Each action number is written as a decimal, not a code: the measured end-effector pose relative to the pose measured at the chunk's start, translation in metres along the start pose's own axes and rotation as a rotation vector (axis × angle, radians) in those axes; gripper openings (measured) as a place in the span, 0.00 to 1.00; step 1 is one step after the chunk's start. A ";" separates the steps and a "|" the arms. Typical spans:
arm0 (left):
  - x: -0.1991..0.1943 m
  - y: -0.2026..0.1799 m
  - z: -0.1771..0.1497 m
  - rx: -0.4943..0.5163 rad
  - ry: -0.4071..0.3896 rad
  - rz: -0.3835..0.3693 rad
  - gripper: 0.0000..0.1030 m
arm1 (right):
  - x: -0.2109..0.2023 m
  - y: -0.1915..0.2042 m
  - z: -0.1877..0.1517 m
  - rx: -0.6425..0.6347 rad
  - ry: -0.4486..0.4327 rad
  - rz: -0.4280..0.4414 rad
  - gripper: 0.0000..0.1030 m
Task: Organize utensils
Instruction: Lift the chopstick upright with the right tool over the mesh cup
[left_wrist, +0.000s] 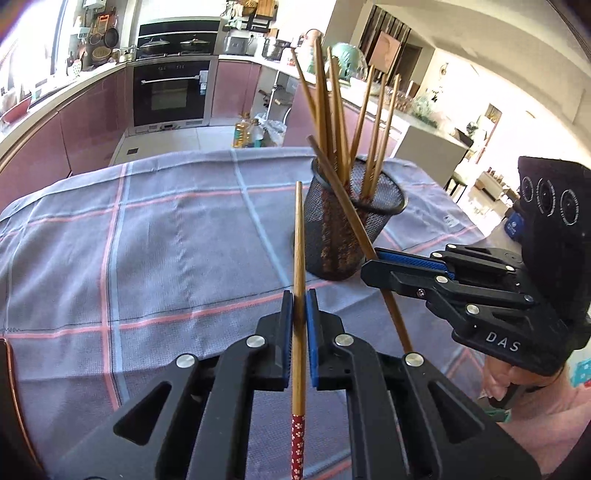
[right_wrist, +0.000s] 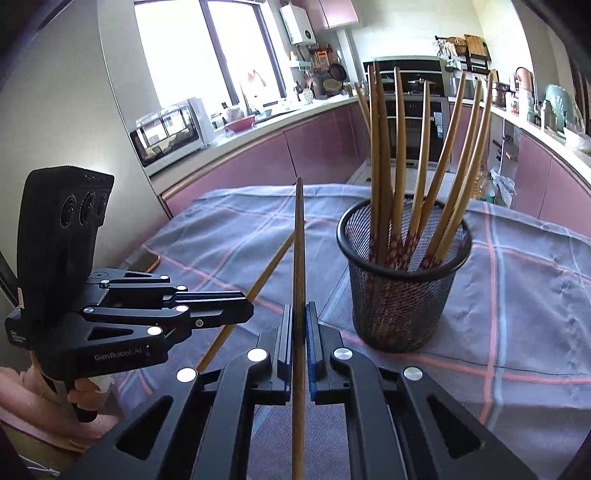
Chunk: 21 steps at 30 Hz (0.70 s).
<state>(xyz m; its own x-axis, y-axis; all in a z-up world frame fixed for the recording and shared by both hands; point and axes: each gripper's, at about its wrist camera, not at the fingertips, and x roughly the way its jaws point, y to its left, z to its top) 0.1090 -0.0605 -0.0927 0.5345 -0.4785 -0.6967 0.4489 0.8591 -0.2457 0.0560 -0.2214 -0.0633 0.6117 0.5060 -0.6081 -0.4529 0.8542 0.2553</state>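
Landmark: black mesh cup (right_wrist: 404, 280) standing upright on the checked tablecloth (left_wrist: 147, 258), already holding a bunch of wooden chopsticks (right_wrist: 417, 158), patterned ends down, plain tips fanned out above the rim.

Left gripper (left_wrist: 299, 321): clenched on a single chopstick (left_wrist: 299, 258). Blue pads press it from both sides. Its red floral end points back toward the camera; its plain tip points toward the cup and ends near the cup's near-left side, short of the rim.

Right gripper (right_wrist: 299, 332): likewise clamped on its own chopstick (right_wrist: 298, 258), tip forward, lying to the left of the cup and clear of it. In the left wrist view this stick crosses in front of the cup wall; contact with the mesh cannot be confirmed.

No loose chopsticks visible on the cloth around the cup.

Step, as judged: both sticks picked up and carried off the cloth; insertion not yet done. These look like the last two, though the cloth near the person is hidden by the grippers.

Next move calls for: bring each stick over the cup opening, tip it toward vertical, pick a gap among the standing sticks, then release. Orientation matters, since the sticks in the cup stand patterned end down and the held ones point plain tip forward. One hand at a time would lessen the chance of the grippers clashing over the narrow rim.
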 end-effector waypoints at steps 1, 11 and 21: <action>-0.004 0.000 0.002 0.000 -0.009 -0.011 0.07 | -0.005 -0.001 0.002 0.003 -0.015 -0.001 0.05; -0.037 -0.009 0.018 0.006 -0.092 -0.083 0.07 | -0.037 -0.014 0.010 0.026 -0.106 0.000 0.05; -0.060 -0.020 0.029 0.023 -0.150 -0.111 0.07 | -0.053 -0.019 0.020 0.031 -0.170 -0.001 0.05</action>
<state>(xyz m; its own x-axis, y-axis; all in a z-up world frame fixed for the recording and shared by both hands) 0.0888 -0.0543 -0.0266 0.5806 -0.5936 -0.5573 0.5263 0.7959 -0.2993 0.0453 -0.2616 -0.0209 0.7139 0.5160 -0.4733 -0.4340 0.8566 0.2792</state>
